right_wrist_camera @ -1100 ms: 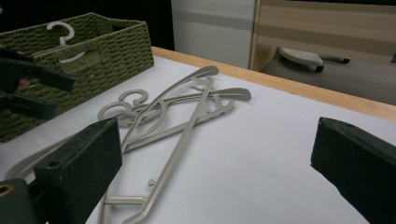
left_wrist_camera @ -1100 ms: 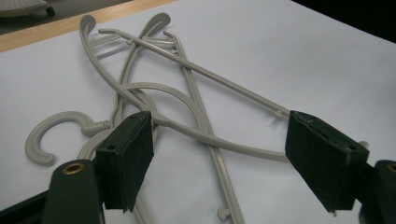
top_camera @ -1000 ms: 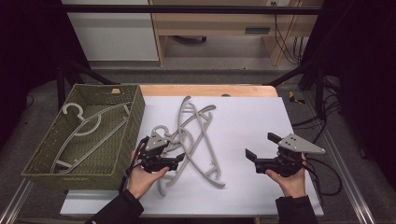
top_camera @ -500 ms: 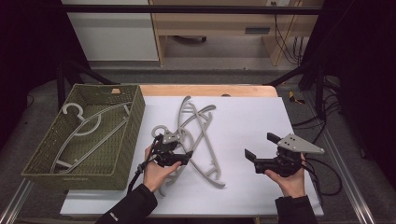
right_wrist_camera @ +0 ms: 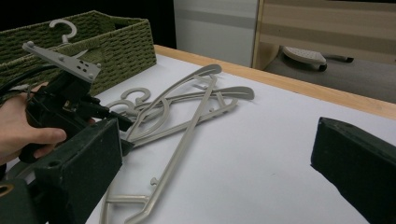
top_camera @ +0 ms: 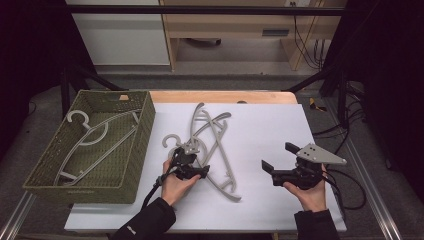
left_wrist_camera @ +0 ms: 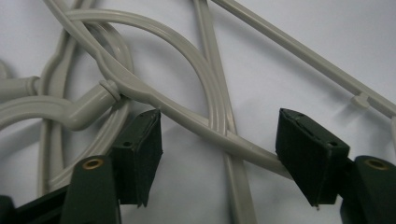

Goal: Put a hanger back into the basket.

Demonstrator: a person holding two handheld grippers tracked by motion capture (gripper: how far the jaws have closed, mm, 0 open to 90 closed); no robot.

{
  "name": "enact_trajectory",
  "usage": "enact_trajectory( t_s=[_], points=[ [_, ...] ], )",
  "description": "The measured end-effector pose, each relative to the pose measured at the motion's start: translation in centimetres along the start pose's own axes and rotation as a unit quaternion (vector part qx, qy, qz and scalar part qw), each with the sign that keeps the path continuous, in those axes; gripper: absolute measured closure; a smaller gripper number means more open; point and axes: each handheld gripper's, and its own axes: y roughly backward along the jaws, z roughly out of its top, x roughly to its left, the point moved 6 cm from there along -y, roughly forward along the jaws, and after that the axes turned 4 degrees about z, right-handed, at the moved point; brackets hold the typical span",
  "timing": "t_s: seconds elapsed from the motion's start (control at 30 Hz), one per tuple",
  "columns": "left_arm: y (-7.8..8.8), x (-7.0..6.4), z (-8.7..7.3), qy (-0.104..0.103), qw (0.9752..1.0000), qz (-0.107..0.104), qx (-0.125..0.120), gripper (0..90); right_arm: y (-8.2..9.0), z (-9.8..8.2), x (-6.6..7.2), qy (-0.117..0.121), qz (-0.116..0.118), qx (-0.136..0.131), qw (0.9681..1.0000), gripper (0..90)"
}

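On your table (top_camera: 260,210): basket (top_camera: 127,165) at the left edge, one hanger (top_camera: 92,140) lying inside it. Pile of hangers (top_camera: 212,135) mid-table, just right of the basket. Your left gripper (top_camera: 192,167) sits over the pile's near end; your right gripper (top_camera: 277,157) well apart, to its right.

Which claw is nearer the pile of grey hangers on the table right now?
Left. The left claw is down on the hanger pile, its jaws closing around a bar. The right claw sits apart, off to the pile's right.

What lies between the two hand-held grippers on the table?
High view: part of the grey hangers, then bare white table, lie between left hand-held gripper and right hand-held gripper.
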Motion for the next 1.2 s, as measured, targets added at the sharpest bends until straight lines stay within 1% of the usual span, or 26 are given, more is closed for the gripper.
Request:
enact_trajectory(
  t_s=[0.07, 0.23, 0.43, 0.5, 0.57, 0.63, 0.7, 0.77, 0.8, 0.83, 0.87, 1.0, 1.03, 1.2],
  points=[
    [-0.1, 0.0, 0.0, 0.003, 1.0000, 0.000, 0.001, 32.2, 0.0, 0.0, 0.1, -0.006, 0.000, -0.002, 1.0000, 2.4],
    [-0.4, 0.1, -0.2, 0.024, 0.9995, -0.012, 0.014, 32.2, 0.0, 0.0, 0.1, -0.005, 0.000, -0.001, 1.0000, 2.4],
    [-0.5, -0.1, -0.2, 0.014, 0.9997, -0.003, 0.018, 32.8, 0.0, 0.0, 0.1, -0.005, 0.001, -0.002, 1.0000, 2.4],
    [-0.4, 0.0, -0.2, 0.011, 0.9997, -0.004, 0.019, 33.6, 0.0, 0.0, 0.1, -0.004, 0.002, 0.000, 1.0000, 2.4],
    [-0.3, 0.3, -0.2, 0.008, 0.9997, -0.001, 0.022, 39.2, 0.0, 0.1, 0.1, -0.004, 0.001, -0.002, 1.0000, 2.4],
    [-0.3, 0.5, -0.2, 0.009, 0.9997, -0.002, 0.024, 45.8, 0.0, 0.1, 0.1, -0.005, 0.001, -0.003, 1.0000, 2.4],
    [-0.1, 0.6, -0.2, 0.009, 0.9996, -0.003, 0.028, 50.4, 0.1, 0.1, 0.1, -0.004, 0.001, -0.002, 1.0000, 2.4],
    [0.1, 0.7, -0.3, 0.008, 0.9993, -0.012, 0.034, 54.3, 0.1, 0.1, 0.1, -0.004, 0.001, -0.004, 1.0000, 2.4],
    [0.1, 0.7, -0.3, 0.008, 0.9993, -0.012, 0.034, 55.8, 0.1, 0.1, 0.1, -0.004, 0.001, -0.004, 1.0000, 2.4],
    [0.2, 0.7, -0.3, 0.008, 0.9990, -0.021, 0.038, 57.1, 0.1, 0.1, 0.1, -0.004, 0.000, -0.004, 1.0000, 2.4],
    [0.2, 0.7, -0.4, 0.007, 0.9990, -0.024, 0.037, 57.9, 0.1, 0.1, 0.1, -0.004, 0.000, -0.004, 1.0000, 2.4],
    [0.3, 0.8, -0.4, 0.007, 0.9987, -0.030, 0.041, 59.3, 0.1, 0.1, 0.1, -0.004, 0.000, -0.004, 1.0000, 2.4],
    [0.3, 0.9, -0.4, 0.011, 0.9985, -0.033, 0.042, 59.6, 0.1, 0.1, 0.1, -0.005, 0.000, -0.003, 1.0000, 2.4],
    [0.4, 1.1, -0.4, 0.017, 0.9978, -0.039, 0.051, 62.0, 0.1, 0.1, 0.1, -0.004, 0.001, -0.003, 1.0000, 2.3]
  ],
)
